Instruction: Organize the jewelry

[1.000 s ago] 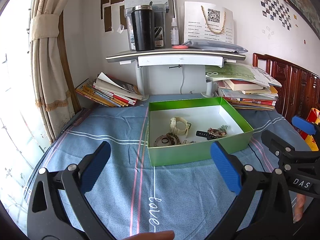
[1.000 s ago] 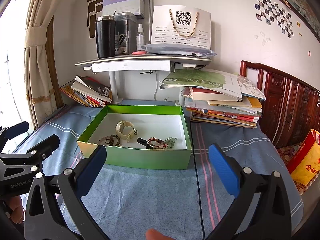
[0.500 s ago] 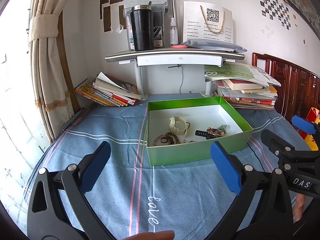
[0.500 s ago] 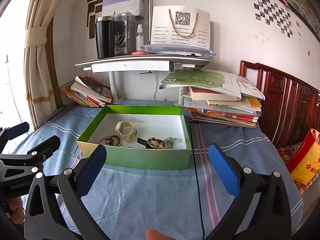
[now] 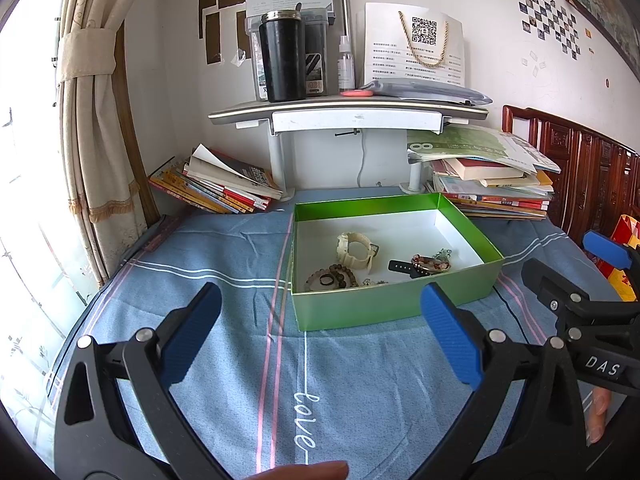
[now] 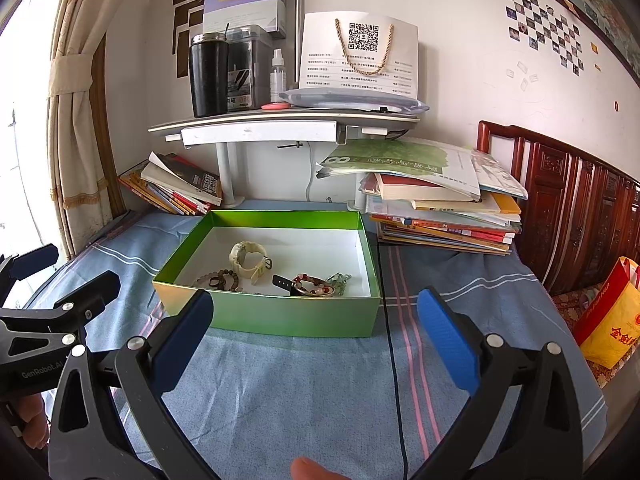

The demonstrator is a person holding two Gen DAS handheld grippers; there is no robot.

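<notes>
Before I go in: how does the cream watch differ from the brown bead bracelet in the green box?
The cream watch is a broad pale strap standing up on edge; the brown bead bracelet is a thin dark string of beads lying flat. The watch sits mid-box, the bracelet nearer the front wall. Both lie inside the green box, untouched, with no tool near them.

I count one green box (image 6: 276, 316) on the blue cloth (image 6: 304, 392). Inside it I see one cream watch (image 6: 248, 258), two bead bracelets, brown (image 6: 224, 280) and red (image 6: 314, 286), and one black strap (image 6: 282, 282). Two book stacks (image 6: 444, 216) flank it. One black tumbler (image 6: 208, 76) stands on one shelf (image 6: 280, 122).
</notes>
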